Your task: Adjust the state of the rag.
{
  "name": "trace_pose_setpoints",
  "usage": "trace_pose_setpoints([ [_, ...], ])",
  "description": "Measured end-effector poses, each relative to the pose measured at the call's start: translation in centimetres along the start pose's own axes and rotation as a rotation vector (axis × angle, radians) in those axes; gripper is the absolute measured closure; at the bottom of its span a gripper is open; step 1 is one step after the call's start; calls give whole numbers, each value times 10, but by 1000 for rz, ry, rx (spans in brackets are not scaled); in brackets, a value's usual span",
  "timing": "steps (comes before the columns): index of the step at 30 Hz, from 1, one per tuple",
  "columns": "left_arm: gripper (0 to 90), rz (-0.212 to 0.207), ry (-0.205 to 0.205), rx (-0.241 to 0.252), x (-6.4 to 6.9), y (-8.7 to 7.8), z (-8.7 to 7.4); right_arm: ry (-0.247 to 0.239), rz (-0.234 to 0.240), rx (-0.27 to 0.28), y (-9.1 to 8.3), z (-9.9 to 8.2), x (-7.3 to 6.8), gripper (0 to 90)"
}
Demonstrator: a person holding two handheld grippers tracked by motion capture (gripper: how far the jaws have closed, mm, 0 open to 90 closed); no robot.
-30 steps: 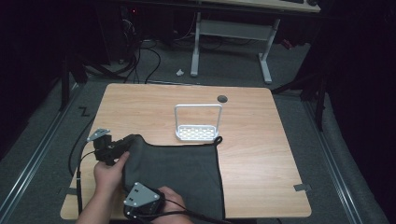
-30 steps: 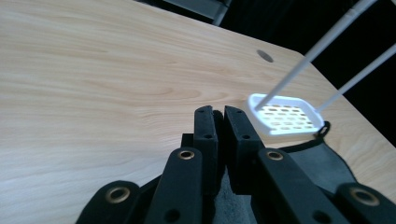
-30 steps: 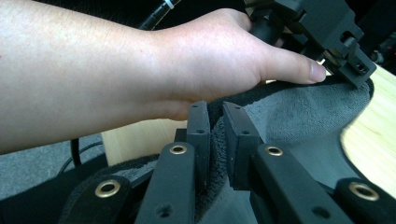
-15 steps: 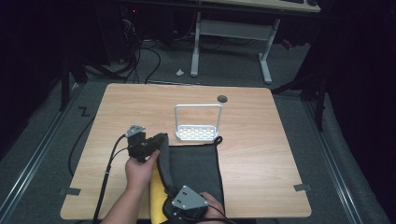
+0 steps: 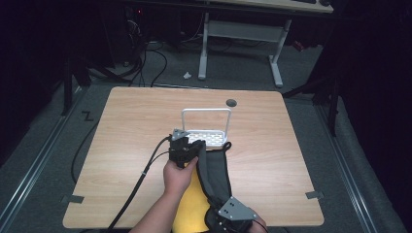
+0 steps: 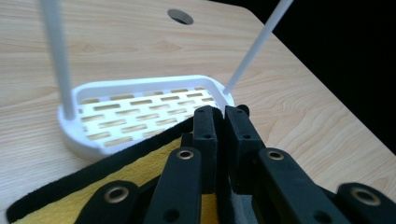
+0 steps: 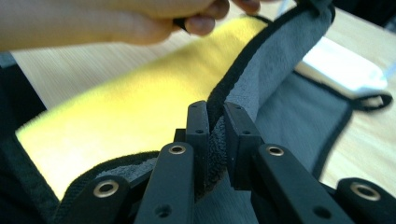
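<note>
A cloth, grey (image 5: 217, 171) on one face and yellow (image 5: 193, 206) on the other with black edging, lies on the wooden table (image 5: 136, 126), partly folded over itself. My left gripper (image 5: 190, 147) is shut on its far corner, just in front of a white wire rack (image 5: 206, 137). In the left gripper view the gripper (image 6: 222, 114) pinches the black edge of the cloth (image 6: 140, 170) beside the rack's slotted base (image 6: 140, 116). My right gripper (image 5: 222, 208) holds the near corner at the table's front edge. Its jaws (image 7: 215, 114) are shut on the cloth's edge (image 7: 261, 79).
A round cable hole (image 5: 231, 102) sits behind the rack. Bare wood lies to the left and right of the cloth. A person's hand (image 7: 116, 18) crosses the top of the right gripper view. A white desk frame (image 5: 240, 34) stands on the floor beyond the table.
Both grippers have carried the cloth's left edge to the right, folding it over so the yellow face shows. The left gripper now sits by the rack.
</note>
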State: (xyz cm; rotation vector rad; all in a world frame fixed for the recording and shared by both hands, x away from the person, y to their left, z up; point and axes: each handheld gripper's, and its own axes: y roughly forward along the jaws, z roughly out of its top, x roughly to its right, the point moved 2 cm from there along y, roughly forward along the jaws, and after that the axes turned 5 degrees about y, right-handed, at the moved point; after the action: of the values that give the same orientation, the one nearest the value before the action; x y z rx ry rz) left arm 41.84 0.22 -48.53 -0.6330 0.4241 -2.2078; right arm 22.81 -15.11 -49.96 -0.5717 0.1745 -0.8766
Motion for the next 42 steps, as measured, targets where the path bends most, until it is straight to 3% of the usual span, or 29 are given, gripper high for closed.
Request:
trace_pose_setpoints([
  [5,831,-10,7,-38,11,19,-2,24,-19,-42,-5,-16,11,800],
  [7,810,-30,12,-41,15,26,-3,32,-21,-53,-6,-20,15,730],
  [9,749,-57,4,-46,20,32,-5,33,-37,-45,-9,-22,18,710],
  [11,683,-115,-2,-41,25,36,-6,47,-47,-23,-12,-21,22,679],
  [14,595,-137,10,-41,27,35,-7,58,-74,-8,-12,-20,26,666],
  [17,555,-130,31,-37,23,27,-8,63,-80,-15,-10,-22,29,656],
  [22,542,-109,65,-49,5,2,-17,77,-85,-30,-4,-24,31,653],
  [26,547,-64,124,-73,-14,-21,-33,69,-85,-43,2,-25,31,647],
  [31,551,-29,165,-118,-31,-47,-58,78,-91,-60,6,-26,33,642],
  [37,558,-30,222,-153,-33,-68,-84,107,-93,-66,13,-25,43,625],
  [42,560,-20,267,-177,-29,-65,-91,141,-87,-86,30,-15,57,616],
])
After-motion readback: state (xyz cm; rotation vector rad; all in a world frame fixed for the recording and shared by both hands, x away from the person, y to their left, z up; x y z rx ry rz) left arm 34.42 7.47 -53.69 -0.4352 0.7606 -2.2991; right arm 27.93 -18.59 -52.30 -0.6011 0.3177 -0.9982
